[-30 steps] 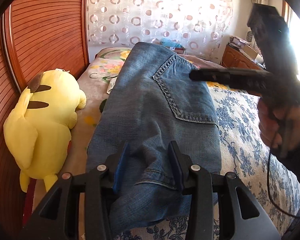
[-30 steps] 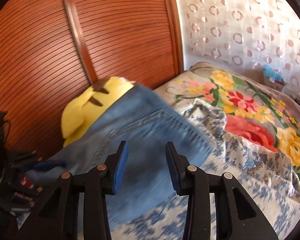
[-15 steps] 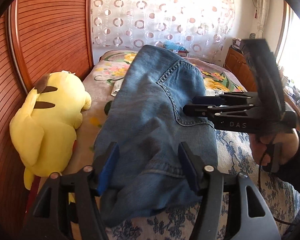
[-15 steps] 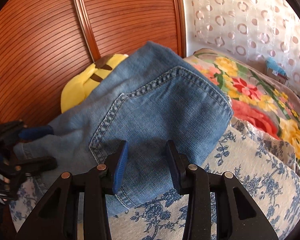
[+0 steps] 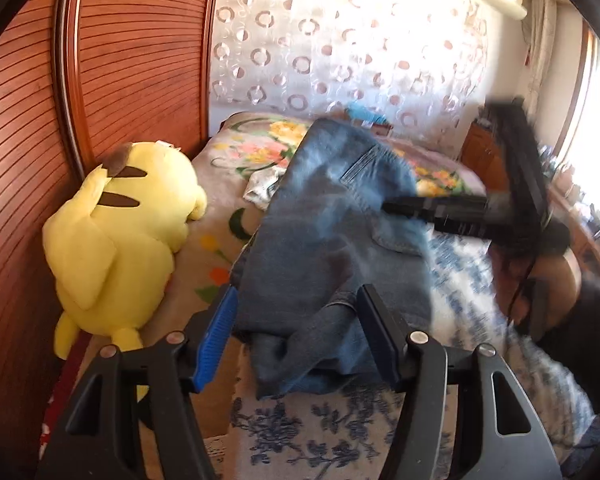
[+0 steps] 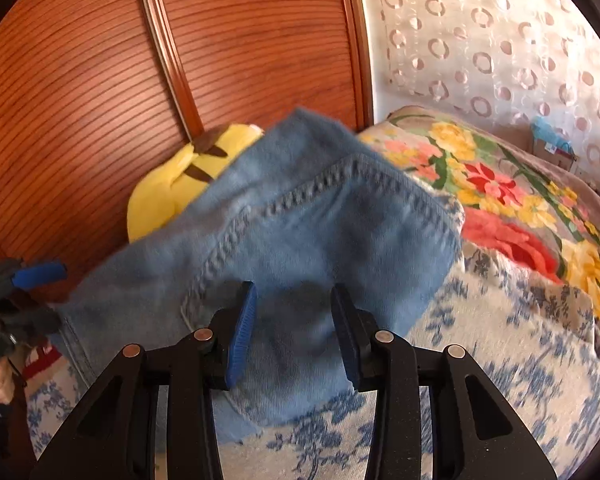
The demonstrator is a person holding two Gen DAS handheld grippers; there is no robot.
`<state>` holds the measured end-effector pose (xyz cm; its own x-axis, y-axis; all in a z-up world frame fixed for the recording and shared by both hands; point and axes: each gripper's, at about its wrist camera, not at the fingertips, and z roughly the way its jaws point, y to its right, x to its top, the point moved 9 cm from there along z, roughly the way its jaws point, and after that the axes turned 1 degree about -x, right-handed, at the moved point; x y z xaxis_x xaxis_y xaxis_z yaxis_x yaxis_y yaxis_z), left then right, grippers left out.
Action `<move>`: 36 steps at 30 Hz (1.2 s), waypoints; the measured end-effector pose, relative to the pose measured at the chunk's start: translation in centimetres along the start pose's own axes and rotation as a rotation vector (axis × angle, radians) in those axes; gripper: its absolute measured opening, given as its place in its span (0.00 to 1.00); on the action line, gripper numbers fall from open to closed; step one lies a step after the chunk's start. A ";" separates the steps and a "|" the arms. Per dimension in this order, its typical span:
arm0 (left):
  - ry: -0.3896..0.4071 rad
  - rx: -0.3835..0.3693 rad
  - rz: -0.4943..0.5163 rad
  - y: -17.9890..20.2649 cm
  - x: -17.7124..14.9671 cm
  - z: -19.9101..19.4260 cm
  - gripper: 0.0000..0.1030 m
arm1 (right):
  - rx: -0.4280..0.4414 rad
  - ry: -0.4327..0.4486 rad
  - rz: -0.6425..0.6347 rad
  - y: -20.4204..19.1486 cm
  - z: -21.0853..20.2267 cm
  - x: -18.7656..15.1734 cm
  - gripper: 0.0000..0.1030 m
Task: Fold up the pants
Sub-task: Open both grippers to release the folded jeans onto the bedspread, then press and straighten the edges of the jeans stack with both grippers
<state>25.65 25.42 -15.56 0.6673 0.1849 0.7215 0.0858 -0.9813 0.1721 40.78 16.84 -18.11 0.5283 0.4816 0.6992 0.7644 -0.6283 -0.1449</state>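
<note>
The blue jeans [image 5: 332, 240] lie folded in a stack on the bed, back pocket up; they also fill the middle of the right wrist view [image 6: 300, 248]. My left gripper [image 5: 296, 336] is open and empty, its jaws standing just above the near end of the jeans. My right gripper [image 6: 294, 332] is open and empty, low over the pocket side of the jeans. From the left wrist view the right gripper [image 5: 396, 208] reaches in from the right over the pocket. The left gripper [image 6: 40, 274] shows at the far left of the right wrist view.
A yellow plush toy [image 5: 120, 236] lies left of the jeans against the wooden slatted doors [image 5: 132, 60]. The bed has a blue-flowered cover [image 5: 300, 432] and a bright floral blanket [image 6: 520, 200]. A patterned curtain [image 5: 340, 52] hangs behind; a wooden cabinet [image 5: 480, 152] stands at the right.
My left gripper has pulled back and opened wider, off the jeans' near end. My right gripper has shifted a little over the pocket. The jeans lie lower and flatter.
</note>
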 end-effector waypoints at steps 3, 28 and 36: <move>-0.044 0.011 -0.017 -0.9 -1.1 1.2 0.59 | -0.006 0.017 -0.018 0.4 0.3 2.3 0.36; 0.011 0.040 -0.031 -0.9 -0.9 -0.8 0.63 | -0.029 0.023 0.032 0.1 -2.2 0.5 0.31; 0.054 0.049 -0.020 -0.1 -0.3 -2.1 0.63 | -0.037 0.051 0.039 -1.7 -5.4 -2.3 0.33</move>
<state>23.91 25.58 -14.39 0.6244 0.2060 0.7535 0.1358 -0.9785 0.1550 36.29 13.46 -15.74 0.5374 0.4251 0.7283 0.7289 -0.6685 -0.1477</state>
